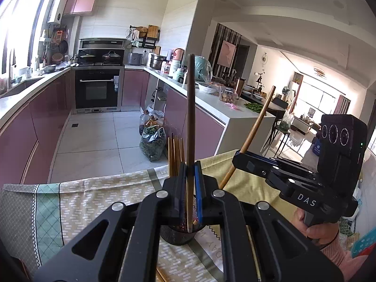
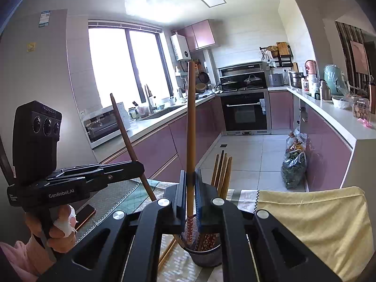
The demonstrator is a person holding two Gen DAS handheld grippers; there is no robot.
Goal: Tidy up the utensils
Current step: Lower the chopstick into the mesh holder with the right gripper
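Chopstick (image 1: 190,129) tips hidden inside holder (image 1: 178,235)

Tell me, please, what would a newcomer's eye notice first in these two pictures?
First, the two chopsticks: the left gripper is shut on a dark chopstick, the right gripper on a lighter chopstick. Both stand nearly upright above the dark mesh holder on the patterned cloth.

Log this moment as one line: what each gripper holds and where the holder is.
left gripper: shut on dark chopstick | right gripper: shut on light chopstick | mesh holder: below both, more chopsticks inside
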